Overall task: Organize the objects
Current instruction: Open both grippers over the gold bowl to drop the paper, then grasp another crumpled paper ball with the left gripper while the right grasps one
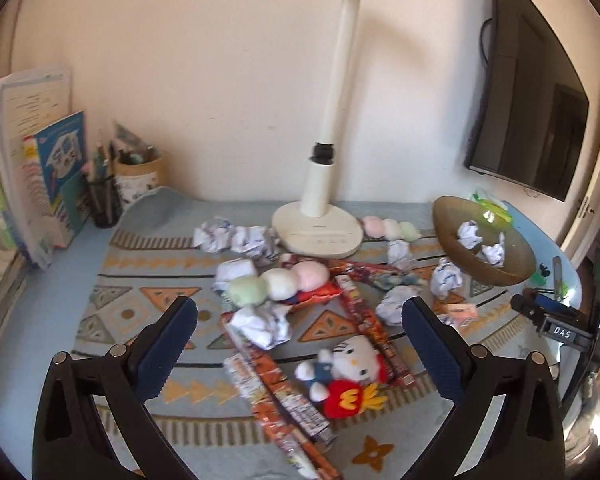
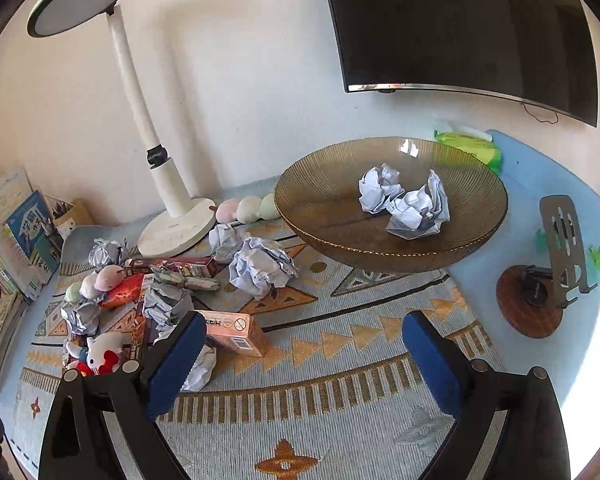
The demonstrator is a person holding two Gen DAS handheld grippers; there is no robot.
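Both tongs — left gripper point(image 1: 300, 322) and right gripper point(image 2: 305, 334) — gape wide, pinching nothing; two paper balls point(image 2: 404, 204) lie in the brown bowl point(image 2: 320, 196), upper centre.

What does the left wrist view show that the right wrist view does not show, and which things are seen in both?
Only the left wrist view shows the other gripper at the right edge and the black pencil cup.

Only the right wrist view shows the phone stand on its round wooden base, and the monitor's lower edge.

Both show the glass bowl holding two paper balls, the desk lamp, the white cat plush and open, empty jaws.
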